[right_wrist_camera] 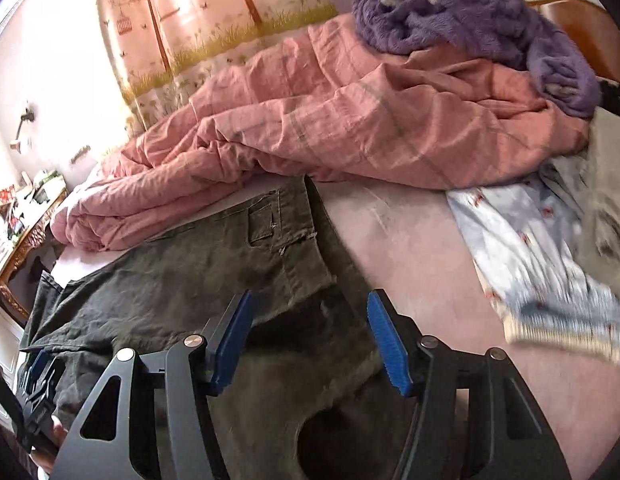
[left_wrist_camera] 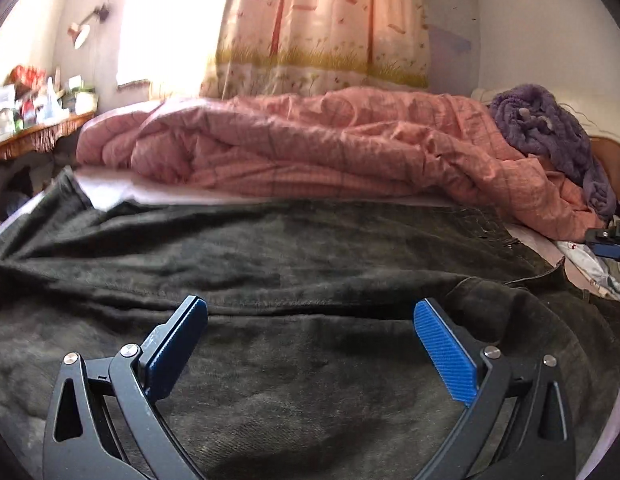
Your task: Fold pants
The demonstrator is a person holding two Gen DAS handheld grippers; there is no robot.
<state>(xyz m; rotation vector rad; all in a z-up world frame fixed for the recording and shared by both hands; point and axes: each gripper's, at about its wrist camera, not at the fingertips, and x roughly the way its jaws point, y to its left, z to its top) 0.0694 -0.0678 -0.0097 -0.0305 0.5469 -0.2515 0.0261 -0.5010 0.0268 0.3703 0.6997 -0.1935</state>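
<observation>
Dark olive pants lie spread flat across the bed, legs running left and waist to the right. My left gripper hovers just above the middle of the pants, jaws wide open, nothing between the blue pads. In the right wrist view the pants show a back pocket and the waistband edge. My right gripper is open over that waist end, its pads apart and gripping no cloth. The left gripper shows at the lower left, and the right gripper at the right edge of the left wrist view.
A rumpled pink quilt is heaped along the far side of the bed, with a purple fleece on top. A light blue patterned cloth and a grey garment lie right. A cluttered wooden desk stands left.
</observation>
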